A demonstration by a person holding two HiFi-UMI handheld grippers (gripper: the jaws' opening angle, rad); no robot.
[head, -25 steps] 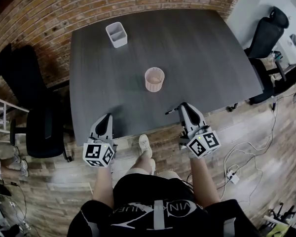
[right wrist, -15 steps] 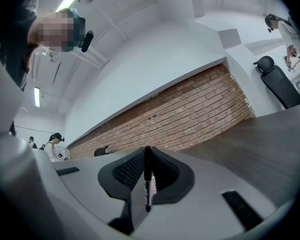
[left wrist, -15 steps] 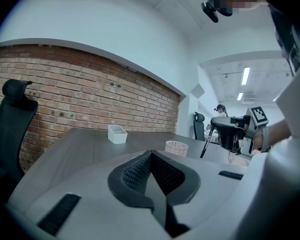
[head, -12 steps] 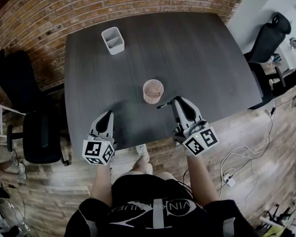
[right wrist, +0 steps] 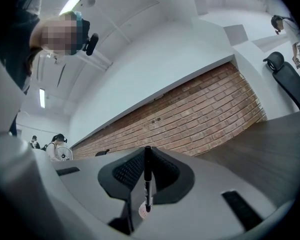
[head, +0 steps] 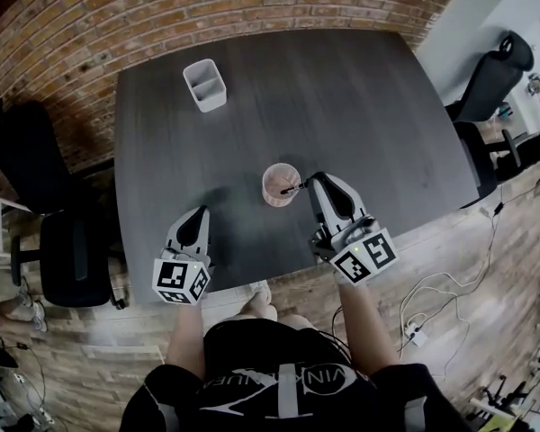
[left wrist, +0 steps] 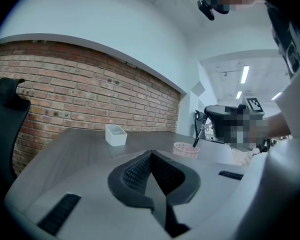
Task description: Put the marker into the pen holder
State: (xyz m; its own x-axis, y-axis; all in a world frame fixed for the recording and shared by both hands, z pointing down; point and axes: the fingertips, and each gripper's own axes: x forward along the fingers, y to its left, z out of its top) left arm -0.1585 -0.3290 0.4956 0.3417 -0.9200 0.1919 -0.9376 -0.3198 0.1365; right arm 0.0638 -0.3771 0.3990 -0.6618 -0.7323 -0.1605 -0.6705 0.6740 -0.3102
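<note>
The pink mesh pen holder (head: pixel 280 184) stands upright on the dark grey table (head: pixel 360 106), near its front edge. My right gripper (head: pixel 309 185) is shut on a black marker (head: pixel 291 189), whose tip reaches over the holder's right rim. In the right gripper view the marker (right wrist: pixel 148 179) stands between the jaws, and a bit of the pink holder (right wrist: pixel 141 211) shows under its lower end. My left gripper (head: pixel 197 216) hovers over the table's front edge, left of the holder, shut and empty. From the left gripper view (left wrist: pixel 151 155) the holder (left wrist: pixel 185 149) and the slanted marker (left wrist: pixel 196 136) show ahead.
A white two-part box (head: pixel 204 85) sits at the far left of the table, also in the left gripper view (left wrist: pixel 115 134). Black office chairs stand at the left (head: pixel 67 246) and the right (head: pixel 486 79). A brick wall (head: pixel 162 16) runs behind the table.
My right gripper has carried the marker forward and left, from the table's front edge to the holder's rim. The left gripper has barely moved.
</note>
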